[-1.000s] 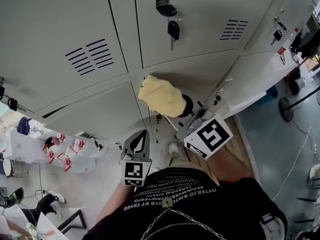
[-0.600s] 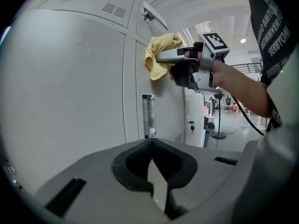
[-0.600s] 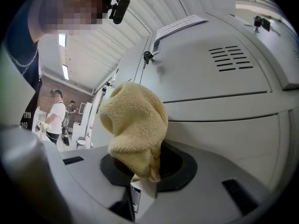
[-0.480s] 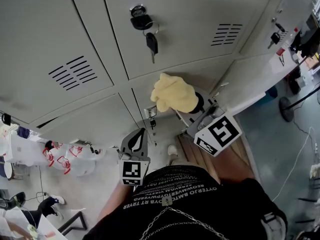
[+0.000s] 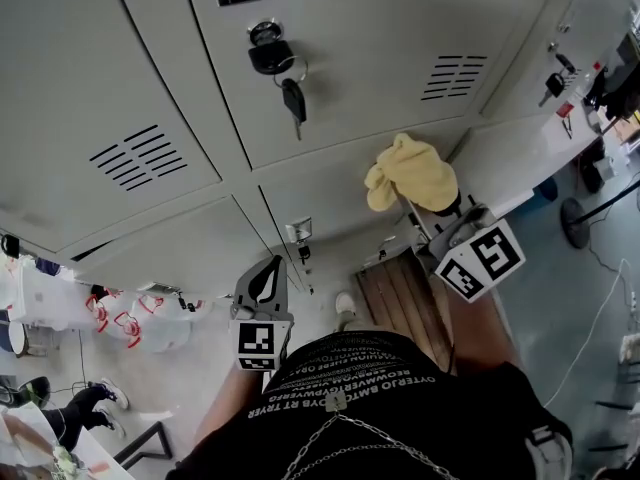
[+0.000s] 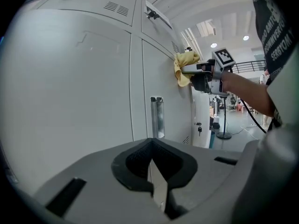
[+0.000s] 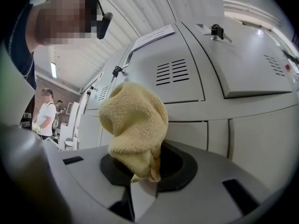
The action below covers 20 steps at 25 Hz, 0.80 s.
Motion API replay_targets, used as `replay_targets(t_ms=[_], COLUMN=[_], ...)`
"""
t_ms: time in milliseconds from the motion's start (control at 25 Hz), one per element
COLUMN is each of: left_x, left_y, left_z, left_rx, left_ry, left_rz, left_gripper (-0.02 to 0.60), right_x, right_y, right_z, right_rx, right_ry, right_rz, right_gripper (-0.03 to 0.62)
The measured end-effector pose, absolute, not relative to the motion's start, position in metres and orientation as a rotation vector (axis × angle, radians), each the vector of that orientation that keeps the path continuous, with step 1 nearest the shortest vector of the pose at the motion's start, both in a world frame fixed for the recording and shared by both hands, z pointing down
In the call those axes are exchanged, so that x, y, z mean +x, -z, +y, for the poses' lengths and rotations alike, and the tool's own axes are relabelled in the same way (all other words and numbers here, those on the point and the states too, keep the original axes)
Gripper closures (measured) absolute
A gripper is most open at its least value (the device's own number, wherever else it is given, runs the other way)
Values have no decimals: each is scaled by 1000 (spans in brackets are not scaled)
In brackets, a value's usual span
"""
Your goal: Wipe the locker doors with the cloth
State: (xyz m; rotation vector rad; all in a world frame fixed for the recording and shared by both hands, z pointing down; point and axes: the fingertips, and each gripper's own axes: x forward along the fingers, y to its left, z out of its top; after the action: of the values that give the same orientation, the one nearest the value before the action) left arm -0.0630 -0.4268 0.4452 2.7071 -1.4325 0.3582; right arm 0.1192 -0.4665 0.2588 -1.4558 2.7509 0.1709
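Observation:
A crumpled yellow cloth point(image 5: 412, 173) rests against a lower grey locker door point(image 5: 330, 193), near that door's upper right corner. My right gripper point(image 5: 428, 204) is shut on the cloth, with its marker cube point(image 5: 480, 260) behind it. In the right gripper view the cloth point(image 7: 134, 124) bulges out of the jaws and hides the fingertips. My left gripper point(image 5: 270, 271) hangs low by my body, shut with nothing in it, and points at the lower lockers. The left gripper view has the cloth point(image 6: 185, 66) and the right gripper point(image 6: 189, 70) further along the locker row.
A key point(image 5: 292, 98) hangs from the lock point(image 5: 268, 52) of the upper door. More keys point(image 5: 555, 80) hang on lockers to the right. A metal handle point(image 6: 157, 117) is on a lower door. Wooden boards point(image 5: 400, 298) lie by my feet. White bags point(image 5: 130, 313) sit on the floor at left.
My right gripper has carried the cloth to the right and upward across the lower locker door. The left gripper has stayed low by my body.

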Motion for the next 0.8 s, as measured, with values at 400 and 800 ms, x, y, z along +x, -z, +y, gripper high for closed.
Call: replay_targets(t_ms=[400,800], left_x=[-57,-65], left_y=[-443,-449], left_z=[-426,-416], left_rx=[2706,2700], left_ry=[-352,-385], left_rz=[-1426,-1420], left_gripper=[576,577], right_x=[173,182], right_y=[-269,-266], right_z=[-473,-454], right_rx=[-1628,-1711], right_ry=[-146,-130], right_rz=[2654,2592], right_gripper=[511,516])
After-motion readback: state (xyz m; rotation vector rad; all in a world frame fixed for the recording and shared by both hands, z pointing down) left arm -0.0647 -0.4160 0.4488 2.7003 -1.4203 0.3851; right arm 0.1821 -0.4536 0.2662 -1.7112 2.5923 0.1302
